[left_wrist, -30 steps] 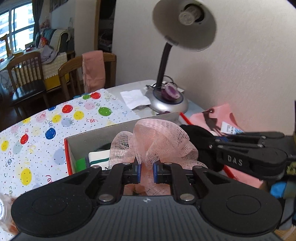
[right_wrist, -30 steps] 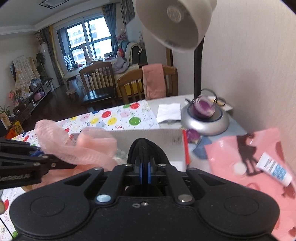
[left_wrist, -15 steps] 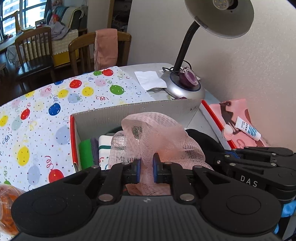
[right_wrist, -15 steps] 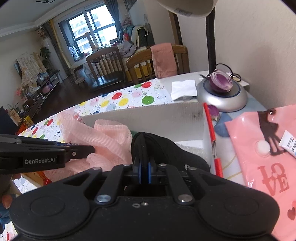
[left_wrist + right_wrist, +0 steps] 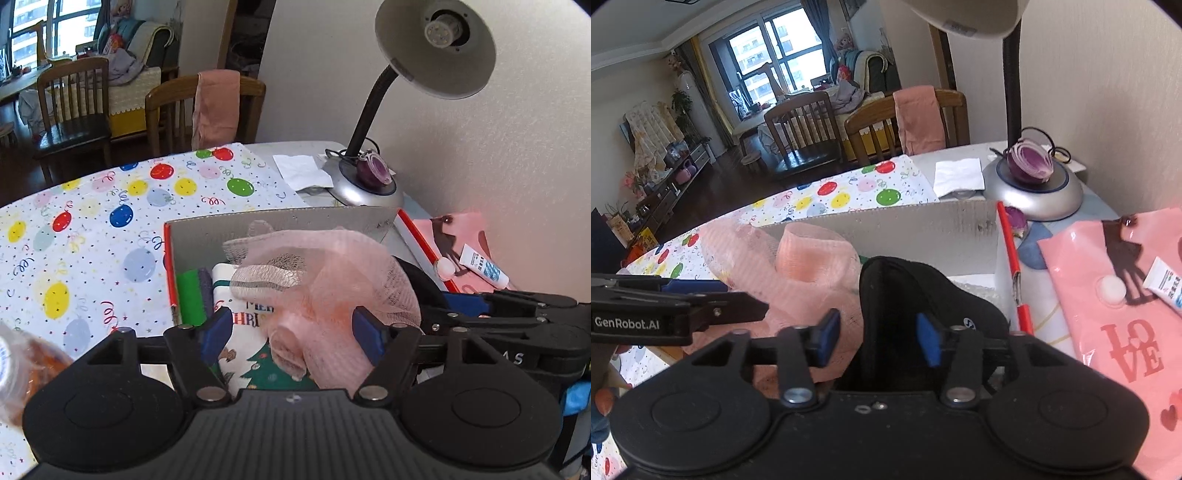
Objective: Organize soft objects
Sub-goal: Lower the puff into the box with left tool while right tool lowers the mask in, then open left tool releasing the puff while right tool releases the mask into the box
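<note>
A cardboard box [image 5: 280,225] with a red edge sits on a table covered by a balloon-print cloth [image 5: 110,221]. Two hand-held grippers hover side by side over the open box.

The left gripper [image 5: 291,334] has its jaws opening; its blue pads stand apart on either side of a pink mesh bath pouf [image 5: 332,280], which lies in the box and no longer looks squeezed. The pouf rests on folded cloths: a white Christmas-print towel [image 5: 247,332], and beside it a green cloth [image 5: 190,295].

The right gripper [image 5: 879,336] also has its jaws opening. A black soft item [image 5: 905,302] sits between the pads, in the right part of the box just beside the pouf. The pads are clear of its sides.

Behind the box stands a desk lamp [image 5: 432,51] with half a red onion [image 5: 1030,162] on its base. To the right lies a pink bag [image 5: 1115,314] printed LOVE, with a small tube [image 5: 1163,284] on it.
</note>
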The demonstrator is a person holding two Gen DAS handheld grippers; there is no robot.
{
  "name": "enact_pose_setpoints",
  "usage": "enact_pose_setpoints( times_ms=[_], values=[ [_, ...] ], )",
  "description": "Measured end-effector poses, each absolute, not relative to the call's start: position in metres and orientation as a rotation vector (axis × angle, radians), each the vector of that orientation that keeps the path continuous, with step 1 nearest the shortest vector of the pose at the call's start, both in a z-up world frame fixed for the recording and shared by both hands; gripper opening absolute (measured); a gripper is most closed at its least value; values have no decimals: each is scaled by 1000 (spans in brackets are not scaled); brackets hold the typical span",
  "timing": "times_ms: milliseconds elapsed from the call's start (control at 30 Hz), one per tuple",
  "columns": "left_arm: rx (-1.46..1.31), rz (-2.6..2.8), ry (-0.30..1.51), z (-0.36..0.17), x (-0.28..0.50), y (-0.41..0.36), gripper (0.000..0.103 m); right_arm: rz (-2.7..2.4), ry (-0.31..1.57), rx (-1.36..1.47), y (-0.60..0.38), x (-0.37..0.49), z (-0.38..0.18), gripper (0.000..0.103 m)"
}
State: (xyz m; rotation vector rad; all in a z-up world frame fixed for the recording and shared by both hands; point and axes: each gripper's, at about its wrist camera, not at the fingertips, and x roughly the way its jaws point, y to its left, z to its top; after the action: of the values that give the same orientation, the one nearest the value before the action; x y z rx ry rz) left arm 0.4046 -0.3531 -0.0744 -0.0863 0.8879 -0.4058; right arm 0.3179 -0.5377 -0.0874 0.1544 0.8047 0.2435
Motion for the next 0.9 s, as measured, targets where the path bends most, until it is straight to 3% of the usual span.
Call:
enact_pose_setpoints(
  times_ms=[667,900],
  values=[
    [-52,-455,717,-19,326,-312,74,263,615,154,-521,241,-23,83],
    [-54,-473,658,-2,292,-285,80,270,537,121,-494,211,-6,94]
  ],
)
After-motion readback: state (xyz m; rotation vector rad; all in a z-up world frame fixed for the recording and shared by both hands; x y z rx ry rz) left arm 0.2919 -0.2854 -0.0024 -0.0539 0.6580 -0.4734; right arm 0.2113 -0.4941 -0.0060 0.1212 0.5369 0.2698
